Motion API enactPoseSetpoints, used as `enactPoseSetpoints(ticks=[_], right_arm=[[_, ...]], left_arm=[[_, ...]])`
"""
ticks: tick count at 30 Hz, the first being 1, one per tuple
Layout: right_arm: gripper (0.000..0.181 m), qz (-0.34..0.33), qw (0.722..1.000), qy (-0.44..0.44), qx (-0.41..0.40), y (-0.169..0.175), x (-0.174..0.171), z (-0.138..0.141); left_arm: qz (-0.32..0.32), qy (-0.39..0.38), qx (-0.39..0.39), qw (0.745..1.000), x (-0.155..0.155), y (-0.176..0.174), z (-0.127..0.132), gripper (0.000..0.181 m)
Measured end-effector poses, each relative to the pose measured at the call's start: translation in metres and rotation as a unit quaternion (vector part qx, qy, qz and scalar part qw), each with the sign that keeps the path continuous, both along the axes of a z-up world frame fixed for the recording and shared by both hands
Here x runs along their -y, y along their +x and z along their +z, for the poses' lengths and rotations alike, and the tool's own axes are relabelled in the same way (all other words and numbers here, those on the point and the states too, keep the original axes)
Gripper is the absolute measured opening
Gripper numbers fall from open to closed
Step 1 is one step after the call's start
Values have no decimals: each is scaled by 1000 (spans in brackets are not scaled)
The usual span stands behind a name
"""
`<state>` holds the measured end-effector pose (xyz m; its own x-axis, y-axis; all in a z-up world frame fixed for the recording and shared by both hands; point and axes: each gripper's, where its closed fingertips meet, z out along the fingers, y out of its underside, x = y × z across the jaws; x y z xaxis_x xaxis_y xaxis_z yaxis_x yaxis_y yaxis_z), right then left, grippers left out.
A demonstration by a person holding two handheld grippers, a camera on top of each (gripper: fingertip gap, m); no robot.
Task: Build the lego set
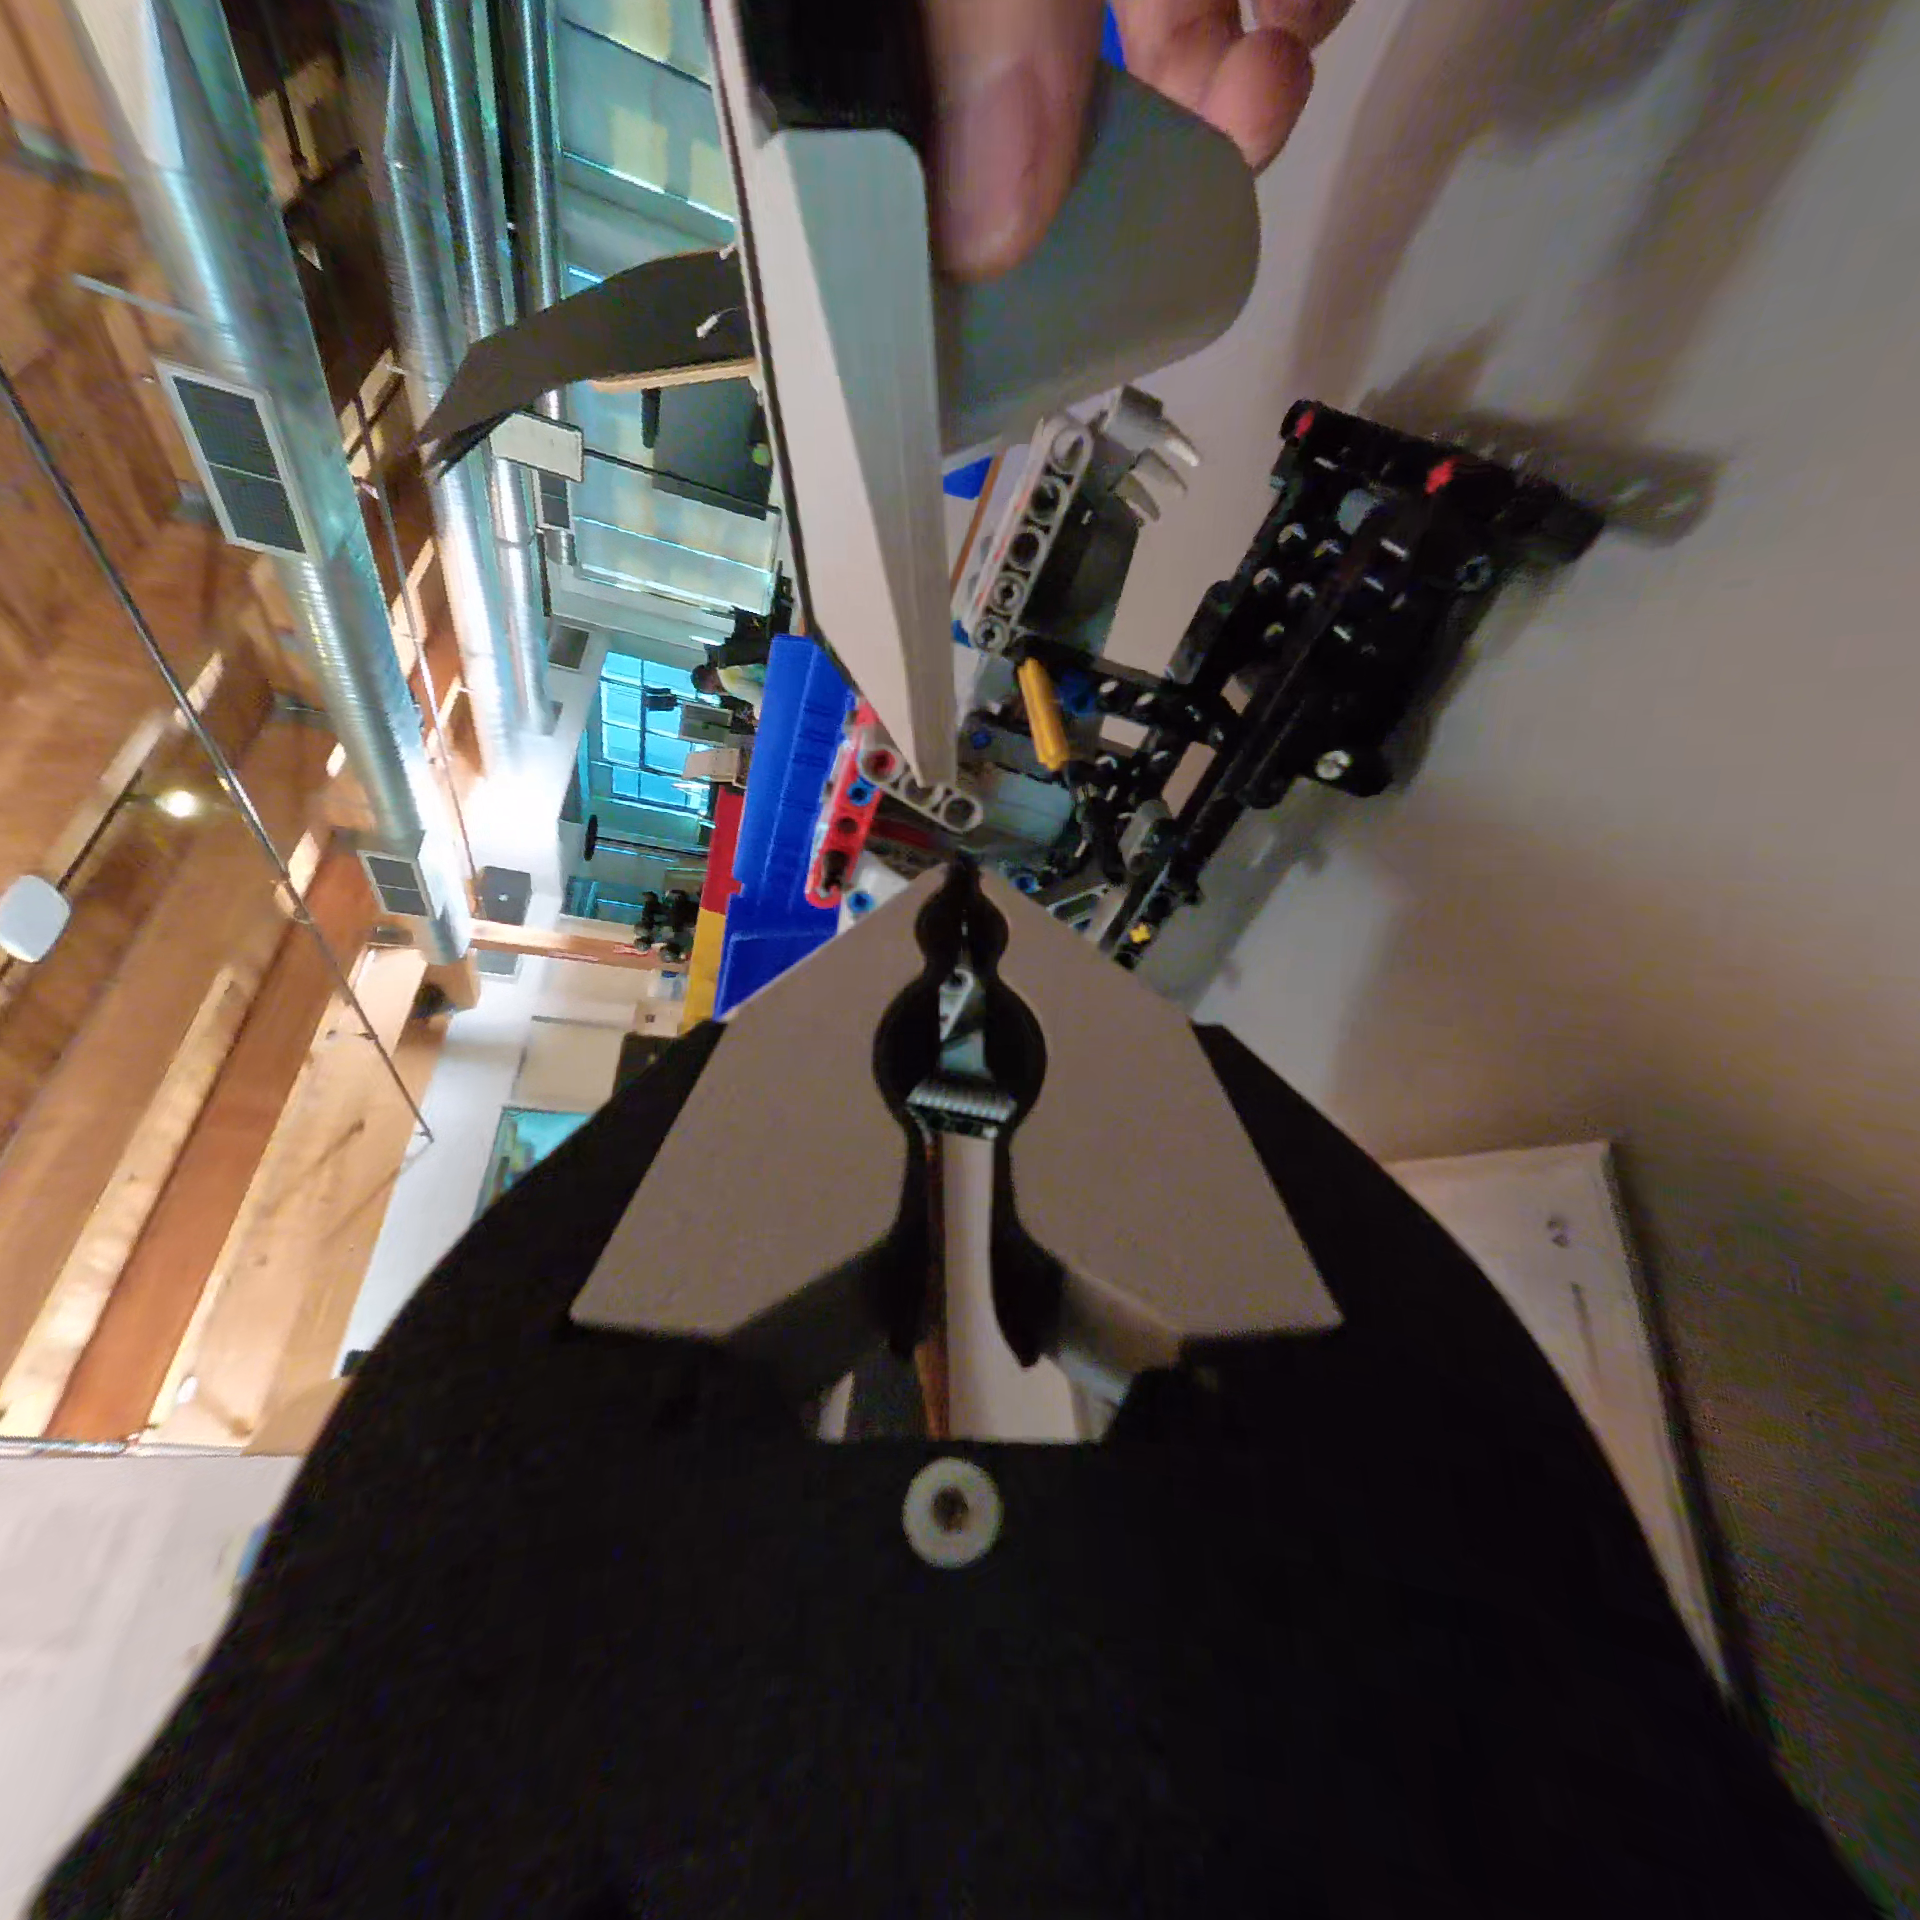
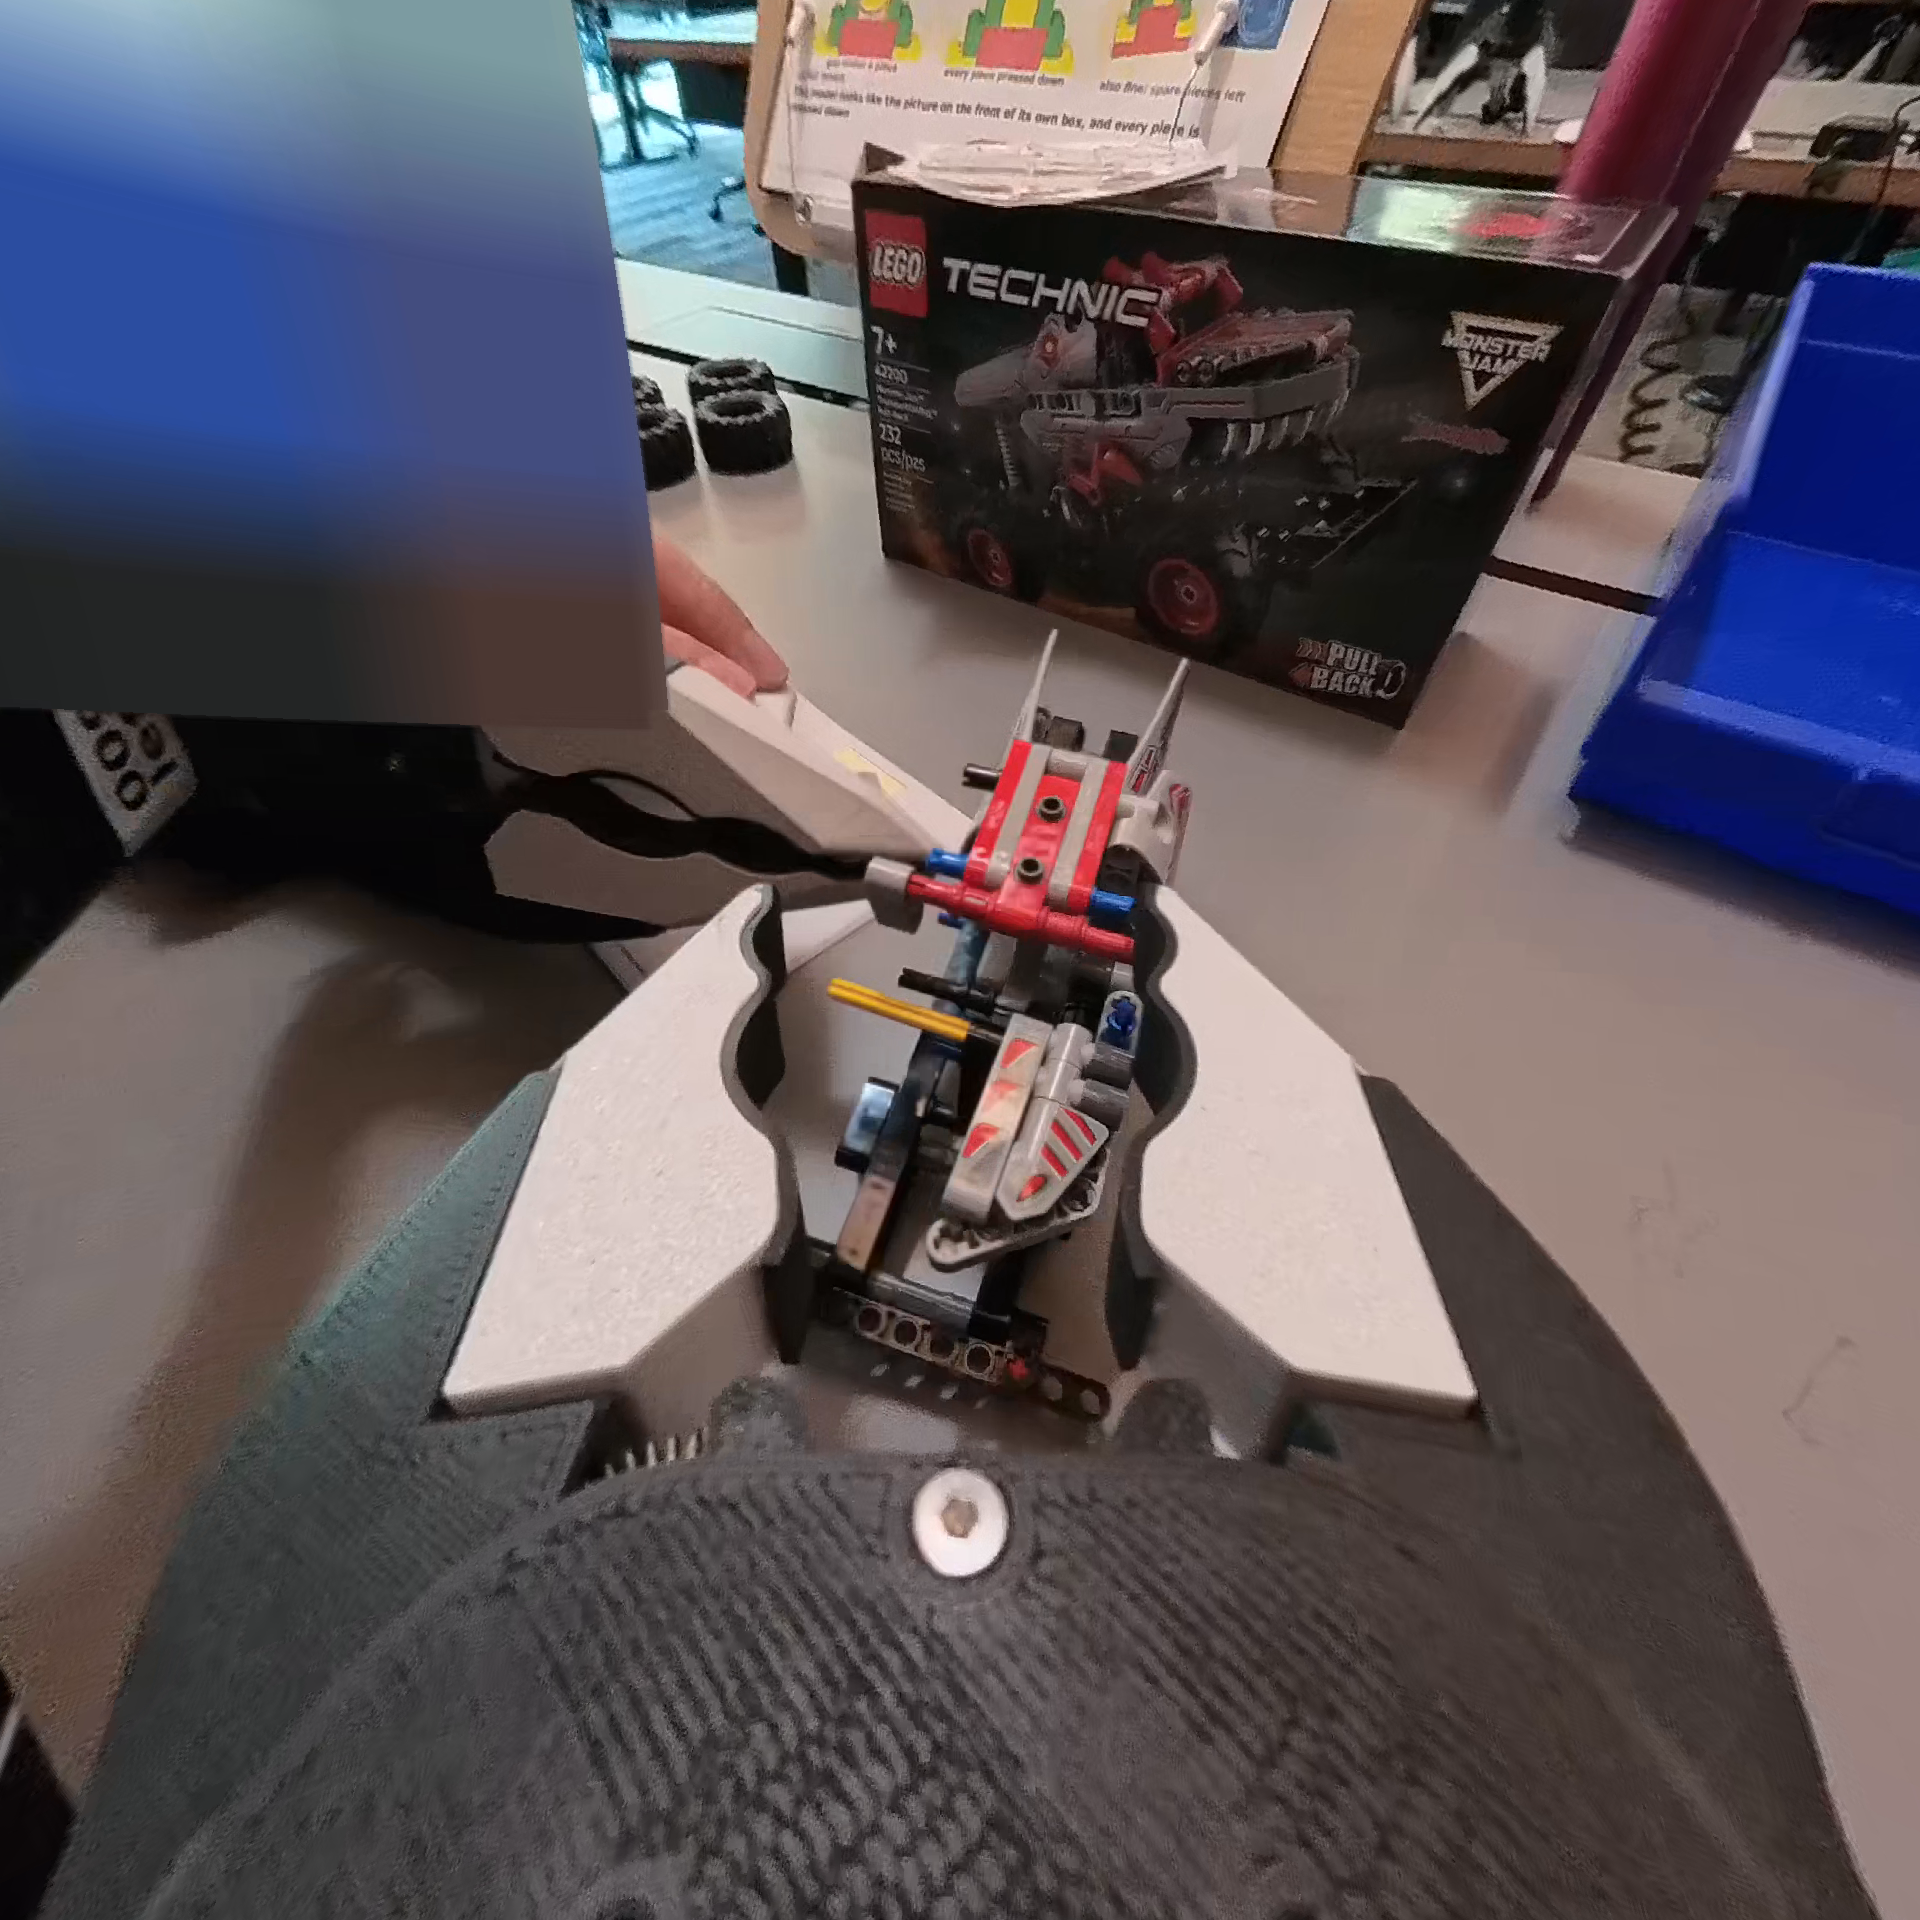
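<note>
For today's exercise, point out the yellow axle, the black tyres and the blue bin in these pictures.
yellow axle (image 2: 900, 1009): right wrist view, middle of its shaft, sticking out of the model.
black tyres (image 2: 740, 416): right wrist view, tread of the nearest tyre.
blue bin (image 2: 1766, 665): right wrist view, its inner floor.

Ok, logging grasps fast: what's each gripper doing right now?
Left gripper: shut, tips pinching the Lego truck model.
Right gripper: shut on the Lego truck model's sides.

The model (image 2: 1023, 997) mixes red, light grey and black, with blue pins and a yellow axle (image 2: 899, 1010). At two o'clock lies a blue bin (image 2: 1787, 644); at twelve a dark box (image 2: 1226, 436); at eleven, black tyres (image 2: 717, 421).
</note>
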<state>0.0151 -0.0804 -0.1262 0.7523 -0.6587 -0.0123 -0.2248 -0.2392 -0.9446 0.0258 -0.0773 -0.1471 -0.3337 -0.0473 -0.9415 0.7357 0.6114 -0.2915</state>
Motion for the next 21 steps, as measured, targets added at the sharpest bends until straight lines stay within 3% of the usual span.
enactPoseSetpoints(ticks=[8, 9, 10, 12, 17, 19, 21], right_arm=[[60, -9, 1000, 5, -2, 2, 2, 0], [59, -9, 1000, 5, -1, 2, 2, 0], [59, -10, 1000, 3, 0, 2, 2, 0], [61, -12, 1000, -1, 1, 3, 2, 0], [61, -17, 1000, 0, 2, 4, 3, 1], [60, -15, 1000, 5, -2, 4, 2, 0], [59, -15, 1000, 13, -4, 4, 2, 0]], left_arm=[[-38, -48, -221, 973, 10, -12, -11, 26], [-33, -55, -224, 972, 11, -10, -10, 22], [-25, -65, -214, 974, 10, -6, -7, 4], [-4, -64, -170, 983, 5, 2, -3, 0], [9, -57, -36, 998, 2, 7, 12, 0], [-3, -41, -44, 998, 4, 2, 5, 0], [-11, -33, -85, 996, 5, -2, -3, 11]])
